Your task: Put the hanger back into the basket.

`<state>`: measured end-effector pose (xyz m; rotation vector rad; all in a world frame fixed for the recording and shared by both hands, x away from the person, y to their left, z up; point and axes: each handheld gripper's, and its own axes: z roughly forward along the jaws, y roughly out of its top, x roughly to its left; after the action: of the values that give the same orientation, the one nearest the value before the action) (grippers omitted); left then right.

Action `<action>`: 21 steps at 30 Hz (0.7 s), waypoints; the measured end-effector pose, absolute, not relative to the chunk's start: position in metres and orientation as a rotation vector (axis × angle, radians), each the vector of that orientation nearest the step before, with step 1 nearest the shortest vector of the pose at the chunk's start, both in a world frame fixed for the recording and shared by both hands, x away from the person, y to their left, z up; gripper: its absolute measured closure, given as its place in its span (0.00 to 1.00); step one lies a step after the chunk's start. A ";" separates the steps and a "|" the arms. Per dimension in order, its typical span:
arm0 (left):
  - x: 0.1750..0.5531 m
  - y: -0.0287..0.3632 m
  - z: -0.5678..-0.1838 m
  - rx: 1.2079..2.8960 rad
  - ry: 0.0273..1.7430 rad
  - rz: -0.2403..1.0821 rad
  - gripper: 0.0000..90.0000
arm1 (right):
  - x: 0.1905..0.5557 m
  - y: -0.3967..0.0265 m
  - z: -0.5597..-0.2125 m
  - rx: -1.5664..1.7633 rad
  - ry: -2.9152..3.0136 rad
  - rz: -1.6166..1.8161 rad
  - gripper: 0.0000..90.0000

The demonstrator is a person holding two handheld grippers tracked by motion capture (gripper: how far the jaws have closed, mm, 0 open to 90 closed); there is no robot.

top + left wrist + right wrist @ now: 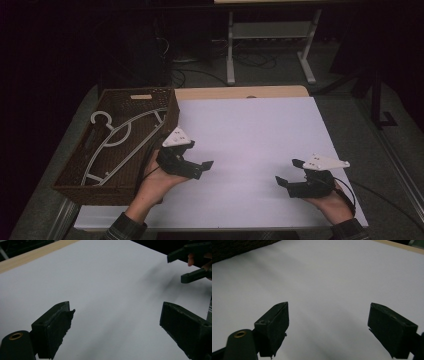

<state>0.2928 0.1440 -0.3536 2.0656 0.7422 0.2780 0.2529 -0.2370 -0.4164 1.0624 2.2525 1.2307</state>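
A white clothes hanger lies inside a brown wicker basket at the left of the table. Just right of the basket, a hand holds my left gripper over the white surface, jaws open and empty. The left gripper view shows its jaws wide apart above bare white. My right gripper rests in the other hand near the front right, open and empty, pointing left. Its own view shows the jaws spread over the white surface. The right gripper also appears far off in the left gripper view.
A strip of wooden tabletop shows beyond the white surface. The basket's dark weave sits at the top left of the right gripper view. A white desk frame and cables stand on the floor behind the table.
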 end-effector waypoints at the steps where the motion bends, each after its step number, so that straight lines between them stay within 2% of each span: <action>1: 0.292 0.142 -0.356 2.066 0.734 0.279 0.11 | 0.253 -0.237 -0.417 1.063 2.255 1.231 0.18; 12: 0.287 0.131 -0.404 2.122 0.658 0.304 0.05 | 0.254 -0.234 -0.422 1.041 2.289 1.228 0.17; 21: 0.284 0.135 -0.419 2.152 0.634 0.312 0.06 | 0.256 -0.233 -0.430 1.037 2.287 1.237 0.15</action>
<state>0.2842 0.1346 -0.4186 2.1518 0.6337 0.3125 0.2561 -0.2329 -0.4296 1.0375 2.2872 1.2369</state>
